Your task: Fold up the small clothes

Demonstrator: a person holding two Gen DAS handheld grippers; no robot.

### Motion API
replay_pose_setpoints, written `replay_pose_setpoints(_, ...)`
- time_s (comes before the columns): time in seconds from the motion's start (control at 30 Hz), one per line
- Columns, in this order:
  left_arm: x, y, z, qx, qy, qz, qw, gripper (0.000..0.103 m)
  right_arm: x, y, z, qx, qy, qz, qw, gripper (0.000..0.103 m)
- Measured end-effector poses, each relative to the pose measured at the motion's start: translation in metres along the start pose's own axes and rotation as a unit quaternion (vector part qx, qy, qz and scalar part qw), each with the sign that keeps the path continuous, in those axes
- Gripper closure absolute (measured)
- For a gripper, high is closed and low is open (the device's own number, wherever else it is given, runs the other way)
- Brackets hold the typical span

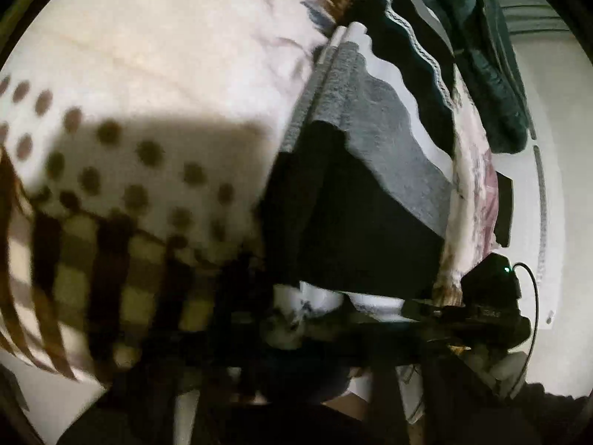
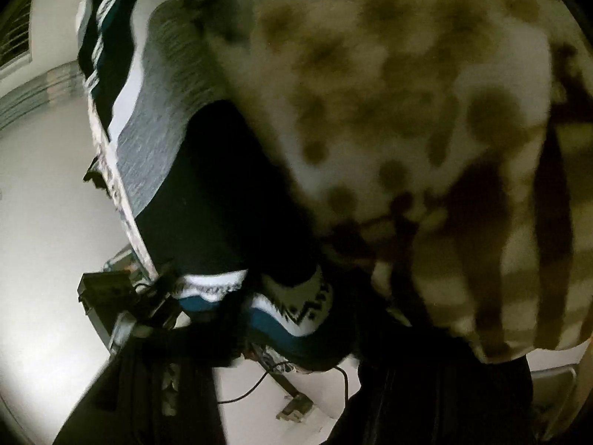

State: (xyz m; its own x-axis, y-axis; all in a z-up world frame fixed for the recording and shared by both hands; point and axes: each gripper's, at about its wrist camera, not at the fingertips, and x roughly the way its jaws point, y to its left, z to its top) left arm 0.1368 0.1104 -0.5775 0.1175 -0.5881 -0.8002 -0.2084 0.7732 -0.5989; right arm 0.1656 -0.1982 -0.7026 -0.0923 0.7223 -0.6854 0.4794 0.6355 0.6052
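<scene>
garment (image 1: pixel 355 200) lengthwise along bedspread (image 1: pixel 155 59) edge

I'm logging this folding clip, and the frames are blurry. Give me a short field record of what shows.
surface: spotted bedspread
garment: dark cloth with grey panel, lying at the bed's edge
garment trim: white and blue patterned band
other clothes: dark pile farther along the bed
left gripper: too dark to tell
right gripper: too dark to tell

Cream bedspread (image 1: pixel 155 85) – brown dots, checks, grey-black-white garment (image 1: pixel 355 185), possibly teal-edged, blurred
</scene>
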Motion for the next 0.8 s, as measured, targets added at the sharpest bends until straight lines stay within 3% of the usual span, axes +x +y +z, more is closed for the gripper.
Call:
replay_pose_setpoints(0.23,-0.040,-0.036,-0.002,-0.013,-0.044,-0.019,0.9987,0.092,-0.041,0.037,-0.011,-0.023,-0.021,0.052,0.998,0.090)
replay_pose_setpoints(0.43,-0.090,-0.079,0.034,-0.011,-0.122,-0.056,0.9909,0.092,-0.089,0.088,0.003,-0.027,-0.058,0.118,0.991,0.091)
replay_pose_setpoints(0.57,-0.098,-0.108,0.090,0.012,-0.167,-0.083,0.9823,0.092,-0.118,0.130,0.043,-0.035,-0.097,0.153,0.983,0.091)
replay_pose_setpoints(0.8,-0.068,-0.147,0.243,0.043,-0.192,-0.105,0.9748,0.092,-0.165,0.208,0.182,-0.055,-0.191,0.131,0.971,0.091)
